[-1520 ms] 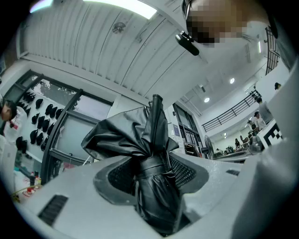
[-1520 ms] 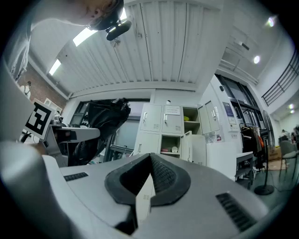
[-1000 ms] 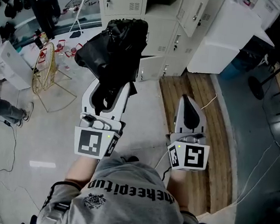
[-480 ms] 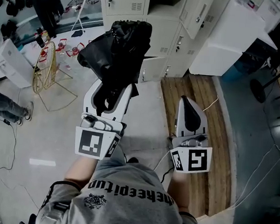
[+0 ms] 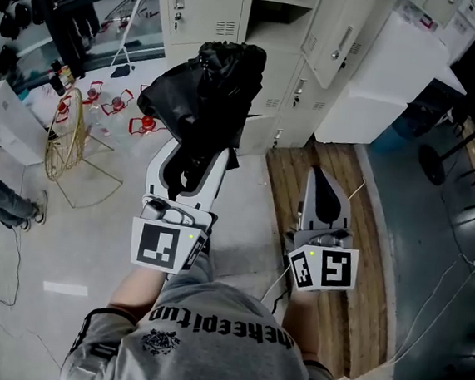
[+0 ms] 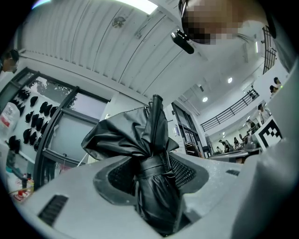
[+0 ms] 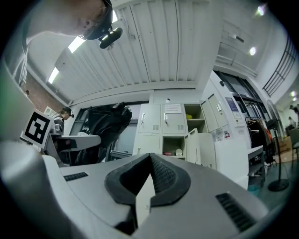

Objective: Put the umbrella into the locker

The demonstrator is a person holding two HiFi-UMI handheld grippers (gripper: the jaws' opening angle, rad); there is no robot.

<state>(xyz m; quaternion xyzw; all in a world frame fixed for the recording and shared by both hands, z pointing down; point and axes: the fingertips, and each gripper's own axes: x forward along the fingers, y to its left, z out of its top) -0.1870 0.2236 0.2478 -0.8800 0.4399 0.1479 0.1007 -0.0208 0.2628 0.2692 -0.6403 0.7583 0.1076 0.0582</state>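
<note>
One gripper carries: my left gripper (image 5: 192, 162) clamps the folded black umbrella (image 5: 205, 90) at its strapped middle, raised toward the locker (image 5: 207, 2) ahead. My right gripper (image 5: 321, 185) rides alongside, jaws together and empty, spare for a door.

A gold wire frame (image 5: 63, 136) stands on the pale floor (image 5: 82, 237) at the left, with small red wire pieces (image 5: 112, 102) just beyond it. A strip of wooden planking (image 5: 368, 264) runs along the right, and a tall white box (image 5: 391, 70) stands at its far end.
</note>
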